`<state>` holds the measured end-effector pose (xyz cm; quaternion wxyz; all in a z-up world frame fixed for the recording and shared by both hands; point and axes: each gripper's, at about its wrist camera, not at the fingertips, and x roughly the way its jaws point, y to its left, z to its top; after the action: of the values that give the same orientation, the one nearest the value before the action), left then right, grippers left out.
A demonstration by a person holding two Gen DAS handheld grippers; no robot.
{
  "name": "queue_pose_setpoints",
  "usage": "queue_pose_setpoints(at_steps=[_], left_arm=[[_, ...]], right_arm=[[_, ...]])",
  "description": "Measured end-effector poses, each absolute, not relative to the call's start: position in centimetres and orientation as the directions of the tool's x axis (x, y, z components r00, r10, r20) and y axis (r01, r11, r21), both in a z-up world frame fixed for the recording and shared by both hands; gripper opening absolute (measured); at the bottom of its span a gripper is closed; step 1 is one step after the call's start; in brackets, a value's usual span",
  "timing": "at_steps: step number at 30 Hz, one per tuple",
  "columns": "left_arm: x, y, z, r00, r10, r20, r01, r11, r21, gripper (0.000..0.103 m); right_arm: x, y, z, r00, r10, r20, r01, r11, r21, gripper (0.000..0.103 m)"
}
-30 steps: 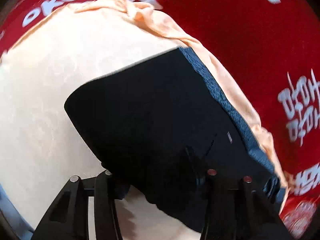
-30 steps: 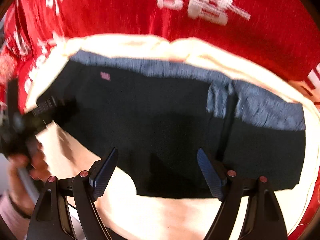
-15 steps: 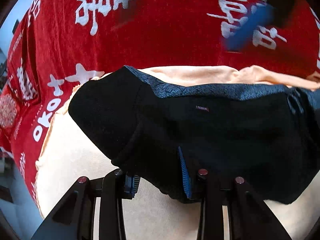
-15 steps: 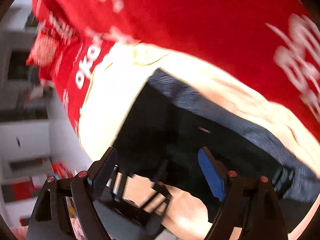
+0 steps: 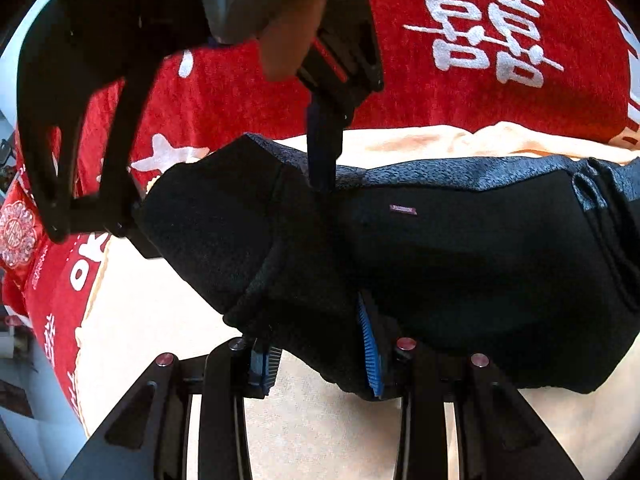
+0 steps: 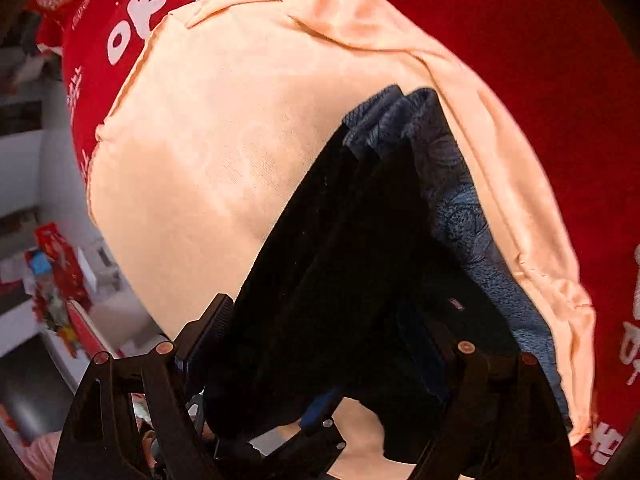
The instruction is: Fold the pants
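Observation:
Black pants (image 5: pixel 460 264) with a grey-blue patterned waistband (image 5: pixel 440 174) lie folded on a peach cloth (image 5: pixel 168 320). At the bottom of the left wrist view my left gripper (image 5: pixel 316 354) is shut on a bunched fold of the pants' near edge, between its blue pads (image 5: pixel 370 344). Above it, my right gripper (image 5: pixel 228 208), held by a hand (image 5: pixel 288 40), straddles the pants' left end. One of its fingers stands on the waistband, the other outside the end. In the right wrist view the pants (image 6: pixel 360 260) fill the space between my right gripper's (image 6: pixel 320 320) closing jaws.
A red blanket (image 5: pixel 500 92) with white characters lies under the peach cloth (image 6: pixel 220 152). Past the bed's edge on the left are white shelves and red clutter (image 6: pixel 52 280). Part of my left gripper's frame (image 6: pixel 304 436) shows below the pants.
My left gripper rolled and closed on the pants' near edge. My right gripper swung over to the left end of the pants and now shows in the left wrist view.

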<state>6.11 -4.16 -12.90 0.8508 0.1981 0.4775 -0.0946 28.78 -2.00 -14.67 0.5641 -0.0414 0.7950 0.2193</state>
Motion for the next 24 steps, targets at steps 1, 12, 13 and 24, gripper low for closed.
queue_pose_setpoints(at_steps=[1,12,13,24], left_arm=[[6.2,-4.0,-13.1,0.525,0.030,-0.851,0.350,0.904,0.247,0.036],[4.0,-8.2,-8.8,0.560,-0.028,-0.828,0.439,0.858,0.268,0.036],[3.6,-9.1,-7.8,0.567,-0.047,-0.823,0.453,0.852,0.263,0.036],[-1.5,-20.5,-1.4,0.543,-0.237,-0.806,0.599,0.781,0.174,0.036]], right_arm=[[28.8,-2.3,-14.7,-0.365,0.204,-0.908,-0.289,0.903,0.319,0.063],[25.3,-13.1,-8.9,-0.166,0.513,-0.842,-0.102,0.841,0.532,0.017],[24.6,-14.7,-8.1,-0.137,0.544,-0.828,-0.085,0.826,0.557,0.017],[15.2,-34.0,-1.9,0.195,0.680,-0.707,0.038,0.715,0.698,0.018]])
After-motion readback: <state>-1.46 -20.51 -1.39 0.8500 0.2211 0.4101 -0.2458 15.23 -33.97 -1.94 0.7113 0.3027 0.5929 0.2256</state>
